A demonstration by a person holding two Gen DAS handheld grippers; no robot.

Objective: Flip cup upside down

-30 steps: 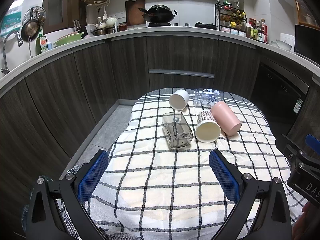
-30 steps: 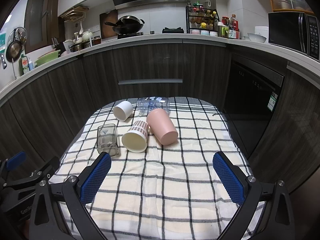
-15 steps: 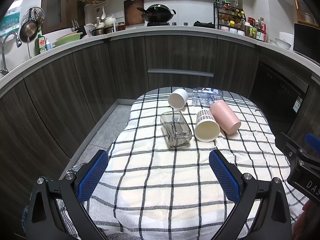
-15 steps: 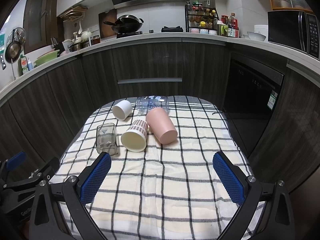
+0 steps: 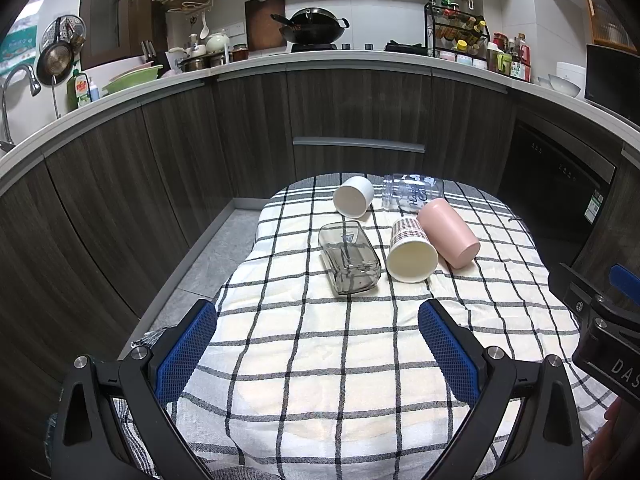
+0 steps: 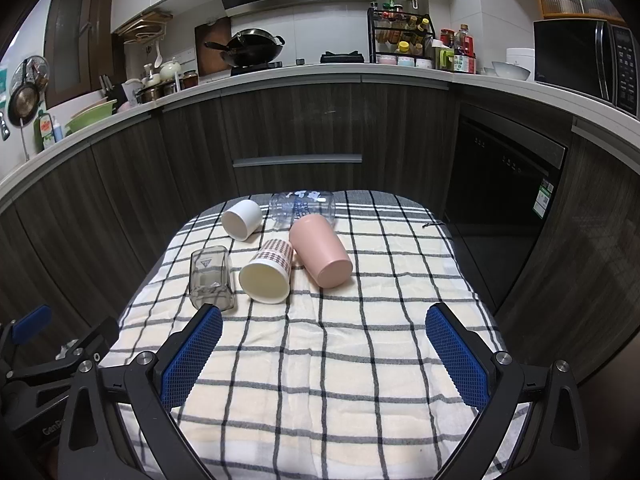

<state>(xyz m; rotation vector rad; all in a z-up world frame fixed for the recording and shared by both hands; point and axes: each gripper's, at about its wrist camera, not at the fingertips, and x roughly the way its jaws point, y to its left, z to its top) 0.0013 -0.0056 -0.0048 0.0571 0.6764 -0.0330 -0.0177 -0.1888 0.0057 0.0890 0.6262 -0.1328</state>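
Note:
Several cups lie on their sides on a checked cloth (image 5: 320, 360): a white cup (image 5: 353, 201), a clear printed glass (image 5: 414, 196), a square smoky glass (image 5: 349, 258), a plaid paper cup (image 5: 410, 250) and a pink cup (image 5: 448, 232). They also show in the right wrist view: white cup (image 6: 241, 220), clear glass (image 6: 302, 208), smoky glass (image 6: 211, 278), plaid cup (image 6: 268, 272), pink cup (image 6: 320, 256). My left gripper (image 5: 318, 344) is open and empty, short of the cups. My right gripper (image 6: 324, 348) is open and empty, short of them too.
The cloth (image 6: 340, 360) covers a small table in front of dark kitchen cabinets (image 5: 360, 120). A dishwasher (image 6: 504, 200) stands at the right. The floor (image 5: 208, 264) drops off on the left. The other gripper's body shows at each view's edge (image 5: 600, 328).
Both grippers have edged slightly forward towards the cups, which sit a little lower and larger in the views. Nothing on the cloth has moved.

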